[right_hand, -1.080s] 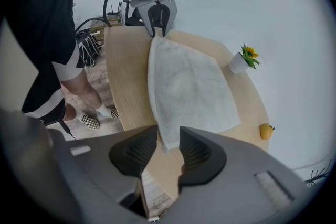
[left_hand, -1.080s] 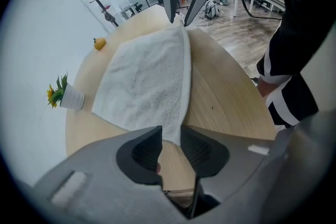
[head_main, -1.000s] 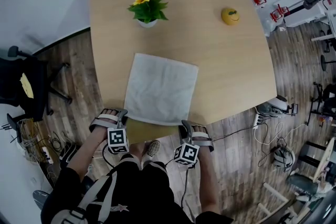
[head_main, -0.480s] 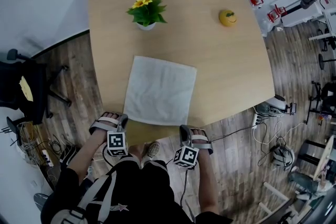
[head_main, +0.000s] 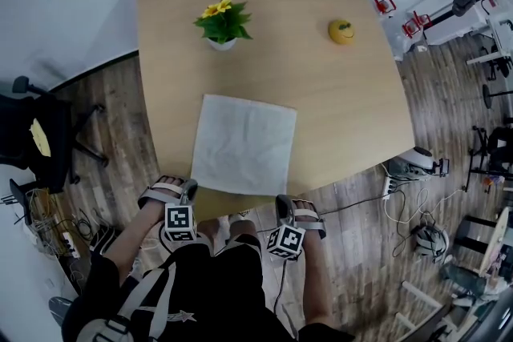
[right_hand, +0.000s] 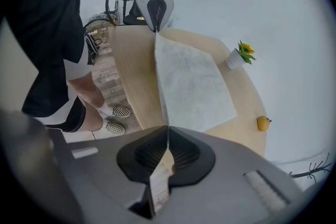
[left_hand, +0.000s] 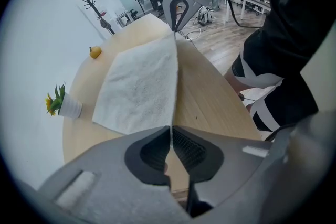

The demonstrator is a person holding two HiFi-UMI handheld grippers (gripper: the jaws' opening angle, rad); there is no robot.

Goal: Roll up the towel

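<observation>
Left gripper (left_hand: pixel 170 129): jaws closed on the towel (head_main: pixel 244 144), pinching the corner at the cloth's 7 o'clock in the head view.

Right gripper (right_hand: pixel 168 131): jaws likewise clamped on the towel, at its 5 o'clock corner; a flap of cloth hangs down between the pads.

Towel: white, square, one piece. It lies flat and unrolled on the table (head_main: pixel 345 108), toward the near edge. The near hem is stretched straight between the two grippers (each gripper view shows that hem running directly to the other gripper's jaws). The far two corners rest loose on the wood.

Table: light wood with rounded corners.

Potted plant (head_main: pixel 223 22): green leaves, yellow flowers, small white pot. It stands upright at the towel's 11 o'clock, well apart from it.

Yellow round object (head_main: pixel 341 31): at the towel's 1 o'clock, near the table's far right side, apart from both plant and towel.

Black chair (head_main: pixel 32 132): on the wooden floor (head_main: pixel 128 108) at the table's 9 o'clock.
</observation>
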